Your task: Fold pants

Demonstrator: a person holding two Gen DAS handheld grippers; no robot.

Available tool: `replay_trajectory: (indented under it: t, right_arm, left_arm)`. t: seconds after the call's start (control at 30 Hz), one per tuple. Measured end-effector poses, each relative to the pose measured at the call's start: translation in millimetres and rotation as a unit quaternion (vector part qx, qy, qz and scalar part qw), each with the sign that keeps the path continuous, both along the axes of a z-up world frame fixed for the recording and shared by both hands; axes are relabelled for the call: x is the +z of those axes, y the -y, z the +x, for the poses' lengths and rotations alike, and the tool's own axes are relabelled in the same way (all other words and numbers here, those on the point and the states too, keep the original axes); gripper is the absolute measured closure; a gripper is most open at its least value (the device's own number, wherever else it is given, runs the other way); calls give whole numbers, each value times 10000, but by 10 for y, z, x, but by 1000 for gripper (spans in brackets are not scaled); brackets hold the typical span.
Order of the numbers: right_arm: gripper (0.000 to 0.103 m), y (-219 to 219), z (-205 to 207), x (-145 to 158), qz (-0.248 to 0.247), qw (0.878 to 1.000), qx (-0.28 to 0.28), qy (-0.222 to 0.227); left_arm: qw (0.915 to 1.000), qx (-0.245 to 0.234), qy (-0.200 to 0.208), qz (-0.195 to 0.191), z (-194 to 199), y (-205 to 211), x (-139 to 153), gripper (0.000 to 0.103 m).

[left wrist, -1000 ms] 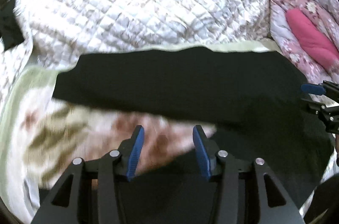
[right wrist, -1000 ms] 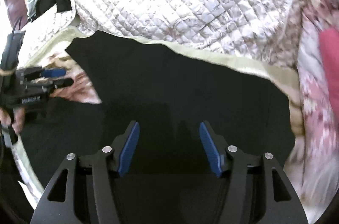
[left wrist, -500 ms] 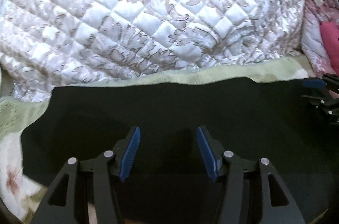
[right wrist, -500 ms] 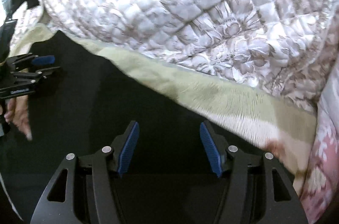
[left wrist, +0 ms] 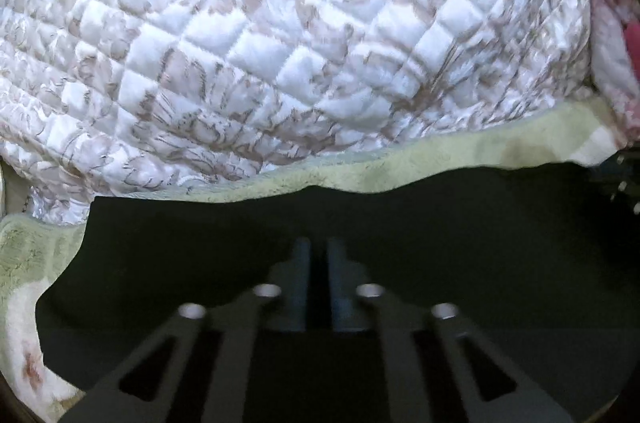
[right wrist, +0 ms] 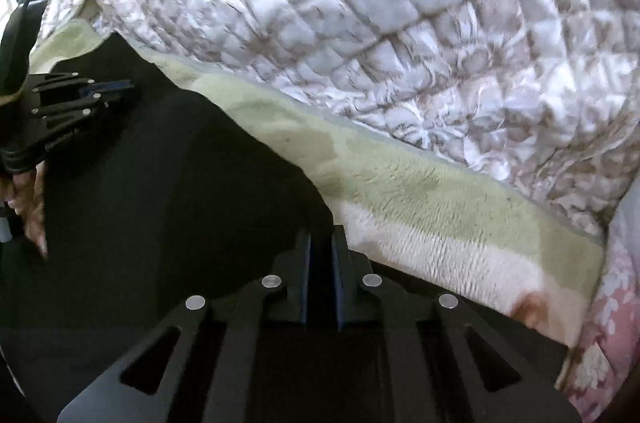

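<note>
A: The pants (left wrist: 440, 223) lie as a flat, matte black sheet on a fleecy pale-green blanket (left wrist: 400, 171); behind it bulges a glossy white quilt (left wrist: 280, 43) stitched in diamonds with a brownish print.

B: And the tongs?

A: The left gripper (left wrist: 319, 251) has its jaws drawn narrow over the black cloth near the far edge; whether fabric is pinched cannot be told. The right gripper (right wrist: 321, 243) is closing, its tips at the pants' edge by the blanket.

B: What changed?

A: Half a second ago both pairs of blue pads stood wide apart.

B: The room?

A: A bed; pink floral bedding (right wrist: 612, 303) lies at the right.
</note>
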State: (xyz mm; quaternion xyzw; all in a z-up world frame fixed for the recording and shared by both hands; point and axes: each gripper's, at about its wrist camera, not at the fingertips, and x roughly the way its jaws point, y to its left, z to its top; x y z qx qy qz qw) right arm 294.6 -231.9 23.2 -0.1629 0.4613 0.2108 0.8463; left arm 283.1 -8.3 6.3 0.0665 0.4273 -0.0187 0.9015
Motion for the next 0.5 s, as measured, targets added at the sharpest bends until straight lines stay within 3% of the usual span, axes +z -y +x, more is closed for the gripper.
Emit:
replay_trajectory:
  t: [0.13,0.3,0.5]
  right_arm:
    - [95,73,-340,377,398,9984,-82,390]
    - [95,157,-1194,817,836,9930,2,834]
    - [95,207,-2209,754,1317,9890,-87,661]
  left_arm:
    - [9991,97,291,-289,-300,-72,315,99]
    - [9944,160,674,-801,-1018,-229,780,99]
    - [9907,140,681,-1172,-1998,-302,873,99]
